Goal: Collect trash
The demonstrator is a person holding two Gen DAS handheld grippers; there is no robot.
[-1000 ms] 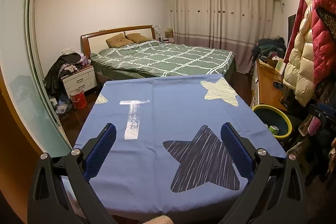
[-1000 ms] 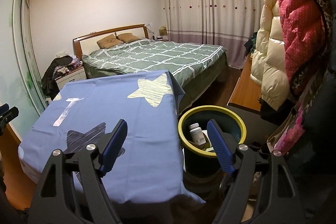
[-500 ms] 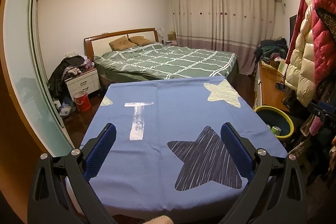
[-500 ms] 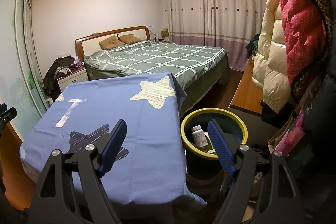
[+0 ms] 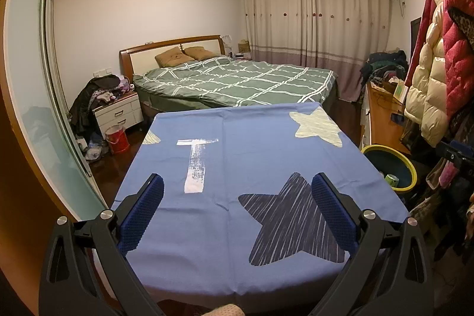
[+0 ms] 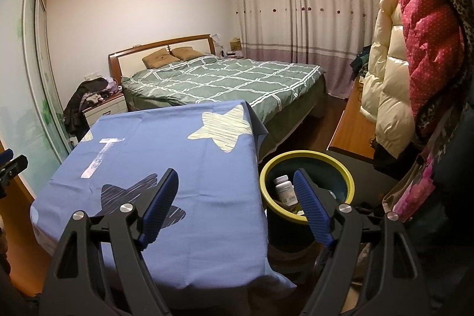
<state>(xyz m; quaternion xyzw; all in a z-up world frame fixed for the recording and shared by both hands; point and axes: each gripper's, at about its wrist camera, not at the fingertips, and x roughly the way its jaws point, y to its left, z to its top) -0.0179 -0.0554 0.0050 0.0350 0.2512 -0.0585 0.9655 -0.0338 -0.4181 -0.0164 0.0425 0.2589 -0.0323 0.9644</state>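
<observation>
Item, my left gripper (image 5: 237, 194): fingers spread wide with nothing between them, held above the near half of the blue star-print cloth (image 5: 251, 156) that covers the table, aimed down across it so the whole top can be checked for litter. Item, my right gripper (image 6: 235, 191): fingers likewise spread and empty, hanging over the table's right edge so that its view takes in both the cloth and the yellow-rimmed bin (image 6: 349, 182) standing on the floor just beside the table, within easy reach for dropping. Item, trash: a white pill bottle (image 6: 285, 189) lies inside the bin against its near wall, and the left view shows a green can (image 5: 391, 180) in there too, with other scraps beneath that are too dark to name. Item, table top: no loose rubbish visible on it, only printed stars and a pale T-shaped mark (image 5: 196, 165). Judgement: collection looks finished or close to it, both grippers parked empty; anything left would lie off the table, where I cannot tell trash from clutter
</observation>
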